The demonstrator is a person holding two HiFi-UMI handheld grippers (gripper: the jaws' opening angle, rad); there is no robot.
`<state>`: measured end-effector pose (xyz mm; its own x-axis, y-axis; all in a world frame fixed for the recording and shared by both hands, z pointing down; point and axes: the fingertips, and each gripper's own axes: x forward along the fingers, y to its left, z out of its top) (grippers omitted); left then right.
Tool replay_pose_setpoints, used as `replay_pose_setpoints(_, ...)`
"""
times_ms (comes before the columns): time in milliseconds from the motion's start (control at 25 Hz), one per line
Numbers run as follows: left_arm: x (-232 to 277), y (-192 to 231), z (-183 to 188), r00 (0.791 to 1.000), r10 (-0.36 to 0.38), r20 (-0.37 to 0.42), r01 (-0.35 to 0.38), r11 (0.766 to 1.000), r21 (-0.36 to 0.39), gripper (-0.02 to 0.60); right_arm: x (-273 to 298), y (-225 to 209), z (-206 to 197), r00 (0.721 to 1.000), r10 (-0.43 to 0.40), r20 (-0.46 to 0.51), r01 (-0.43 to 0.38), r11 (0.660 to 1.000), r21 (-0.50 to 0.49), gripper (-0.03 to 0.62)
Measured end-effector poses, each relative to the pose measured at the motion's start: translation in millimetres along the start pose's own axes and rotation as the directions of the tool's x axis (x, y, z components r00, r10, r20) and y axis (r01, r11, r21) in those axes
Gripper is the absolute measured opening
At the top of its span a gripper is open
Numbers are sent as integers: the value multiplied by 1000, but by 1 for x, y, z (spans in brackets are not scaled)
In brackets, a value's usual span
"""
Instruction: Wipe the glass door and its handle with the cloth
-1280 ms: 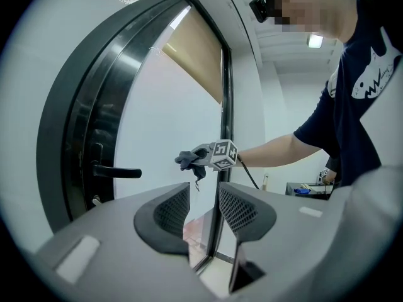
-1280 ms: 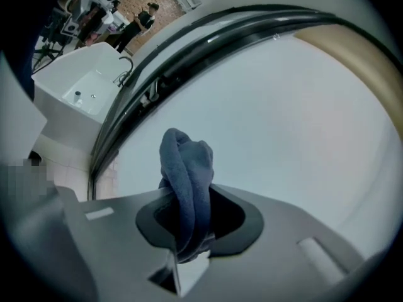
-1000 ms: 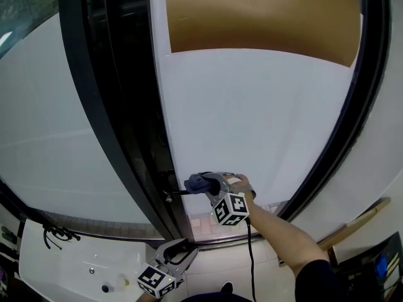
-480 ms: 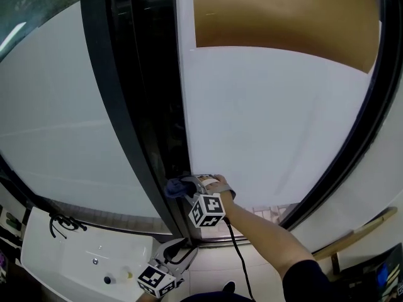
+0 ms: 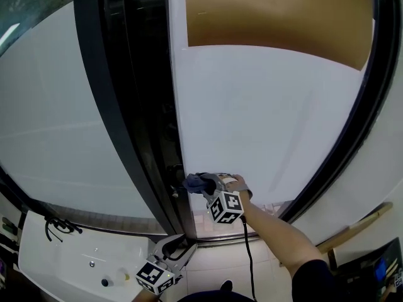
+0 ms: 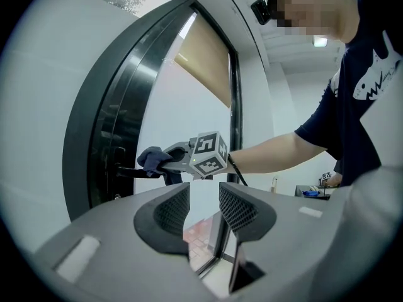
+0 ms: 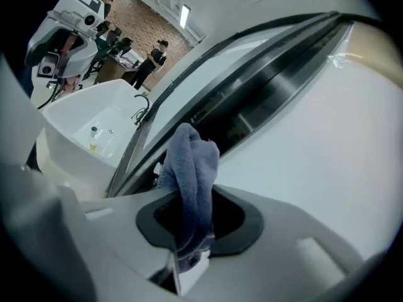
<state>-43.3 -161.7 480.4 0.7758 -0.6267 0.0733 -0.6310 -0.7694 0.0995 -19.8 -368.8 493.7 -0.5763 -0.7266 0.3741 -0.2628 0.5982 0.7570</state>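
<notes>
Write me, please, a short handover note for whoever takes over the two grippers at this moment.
Right gripper: shut on the blue cloth, held at the dark door handle; the cloth seems to touch it.
Left gripper: open, empty, held low, off the door.
Glass door: frosted, to the right of the door handle.
Done: cloth gripped and at the handle; no wiped patch can be told apart.
Left: wipe along the handle, then probably the glass door.
</notes>
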Motion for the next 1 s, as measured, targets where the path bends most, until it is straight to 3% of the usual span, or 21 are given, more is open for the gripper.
replay_pose_setpoints(240, 1, -5, 3, 1000, -13, 5, 13, 1000, 2, 143, -10, -6, -16, 999, -24, -33, 26, 999, 44, 69)
replay_pose_setpoints(400, -6, -3, 3, 1000, -3, 7, 3, 1000, -1, 143, -12, -5, 14, 999, -39, 20, 38, 999, 10, 71)
replay_pose_setpoints(560, -14, -2, 3, 1000, 18, 6, -18, 1000, -4, 143, -2, 9, 61, 995, -19, 98, 26, 998, -63, 71)
replay_pose_setpoints(720, -23, 1, 0, 999, 39, 10, -39, 999, -8, 143, 20, 38, 92, 992, 23, 124, 3, 979, -202, 71)
replay_pose_setpoints(840, -29, 4, -2, 998, 57, 7, -57, 998, -12, 143, 39, 56, 94, 994, 49, 93, -21, 959, -282, 71)
replay_pose_setpoints(1000, -34, 6, -7, 998, 67, 6, -67, 998, -19, 143, 47, 68, 81, 996, 71, 61, -48, 948, -315, 71)
